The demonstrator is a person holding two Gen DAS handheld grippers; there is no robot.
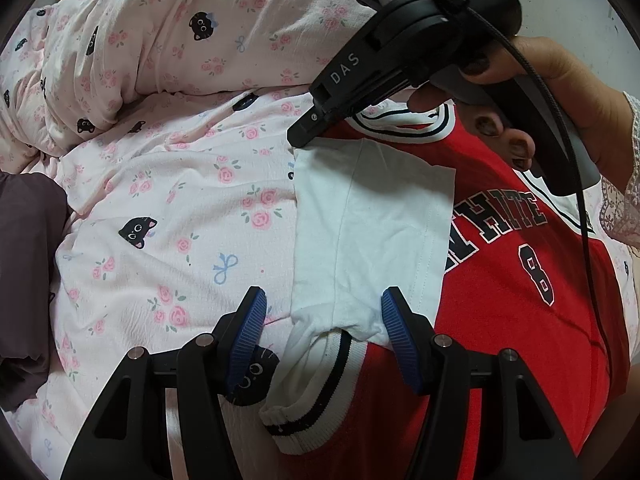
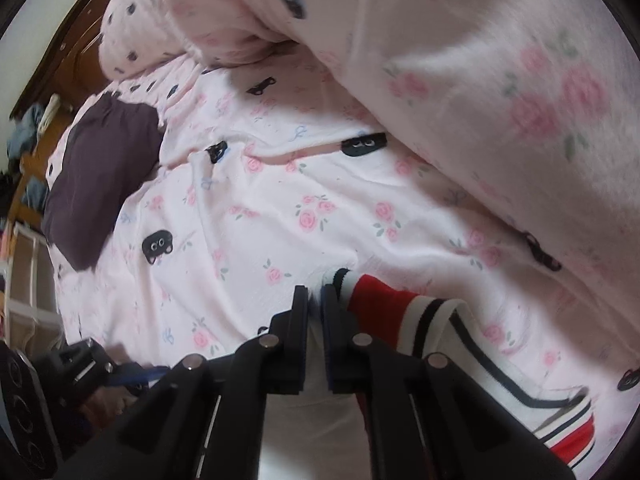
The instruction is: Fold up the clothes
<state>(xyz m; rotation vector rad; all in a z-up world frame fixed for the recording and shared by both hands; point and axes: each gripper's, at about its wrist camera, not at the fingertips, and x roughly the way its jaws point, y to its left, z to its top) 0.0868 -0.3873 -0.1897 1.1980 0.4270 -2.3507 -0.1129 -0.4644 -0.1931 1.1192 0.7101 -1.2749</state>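
A red and white jersey (image 1: 516, 292) is spread on a pink flowered bedsheet (image 1: 192, 200), its white sleeve (image 1: 372, 220) folded over the red chest. The left gripper (image 1: 324, 334) is held half open over the sleeve's cuff, gripping nothing. The right gripper (image 2: 316, 300) is closed near the collar (image 2: 420, 320); whether cloth is pinched cannot be told. A dark cloth (image 2: 100, 184) is seen well apart.
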